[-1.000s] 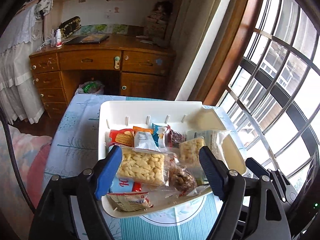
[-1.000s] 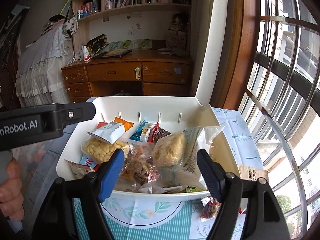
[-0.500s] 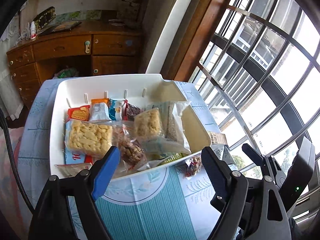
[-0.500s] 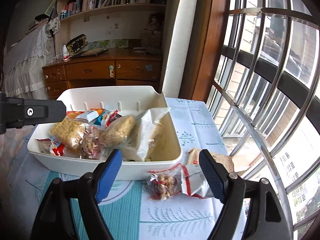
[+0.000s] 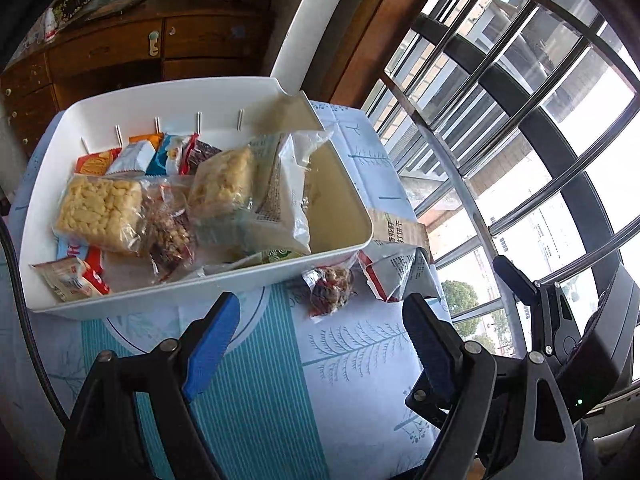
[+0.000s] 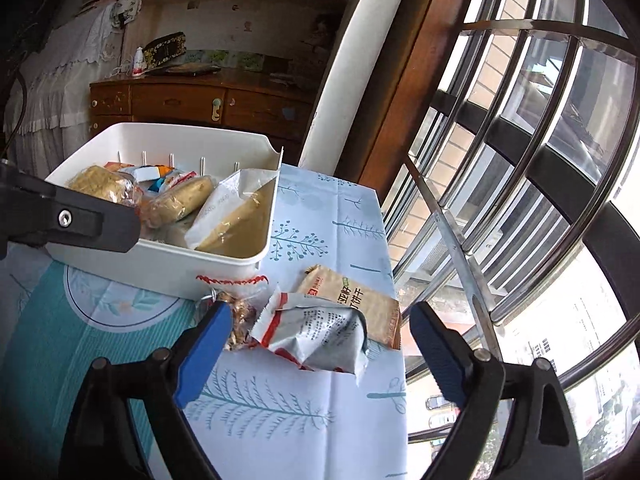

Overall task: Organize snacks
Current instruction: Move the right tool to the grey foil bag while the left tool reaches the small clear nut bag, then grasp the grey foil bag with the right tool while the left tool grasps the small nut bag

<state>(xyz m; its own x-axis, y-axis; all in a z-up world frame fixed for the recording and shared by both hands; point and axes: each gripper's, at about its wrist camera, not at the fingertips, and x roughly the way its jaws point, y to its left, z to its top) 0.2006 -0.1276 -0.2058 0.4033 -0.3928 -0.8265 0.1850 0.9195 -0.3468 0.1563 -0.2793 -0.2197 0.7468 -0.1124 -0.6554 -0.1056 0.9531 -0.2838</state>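
Right tool (image 6: 316, 344), jaws opening and nothing gripped, hangs over the crumpled silver-and-red foil snack packet (image 6: 320, 332) on the patterned surface (image 6: 320, 432) beside the white plastic bin (image 6: 168, 264); light, crinkly, probably slippery; pinch its bunched middle; left tool (image 5: 320, 332) open, empty.

Bright window (image 6: 540, 160) glare – sharp (edges warped)

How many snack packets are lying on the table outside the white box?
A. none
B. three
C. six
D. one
B: three lie on the tablecloth beside the white box: a clear bag of nuts, a crumpled silver packet and a tan cracker packet.
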